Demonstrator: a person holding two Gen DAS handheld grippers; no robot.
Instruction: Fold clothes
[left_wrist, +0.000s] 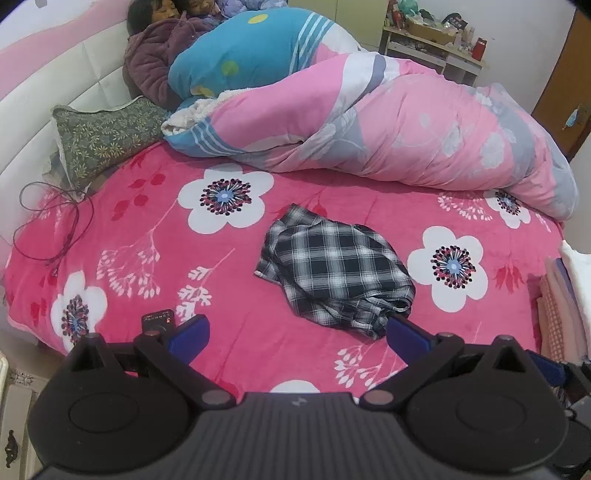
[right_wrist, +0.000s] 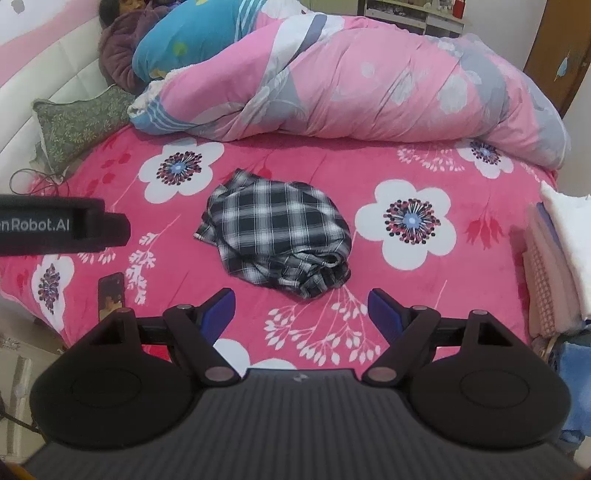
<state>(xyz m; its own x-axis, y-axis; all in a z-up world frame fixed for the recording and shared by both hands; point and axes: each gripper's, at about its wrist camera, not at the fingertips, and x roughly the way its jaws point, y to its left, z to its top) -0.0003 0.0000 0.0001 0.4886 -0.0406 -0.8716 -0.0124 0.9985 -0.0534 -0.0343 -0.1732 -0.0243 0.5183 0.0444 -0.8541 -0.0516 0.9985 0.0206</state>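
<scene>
Both our claws spread, empty: left claw (left_wrist: 297, 334), right claw (right_wrist: 301, 308). Plaid shirt (left_wrist: 334, 267) bunched mid-frame on bed (left_wrist: 147, 229); we risk pinching several layers.

one plaid garment (left_wrist: 334, 267), one phone (right_wrist: 110, 294), two quilts (left_wrist: 388, 122), one green pillow (left_wrist: 105, 138).

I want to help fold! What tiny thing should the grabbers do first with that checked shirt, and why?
Probably lower the left gripper to the shirt's near edge and pinch it. The shirt lies crumpled in a heap on the pink blanket, and both grippers, the right gripper too, hang empty with jaws open. It needs spreading flat before any fold.
</scene>
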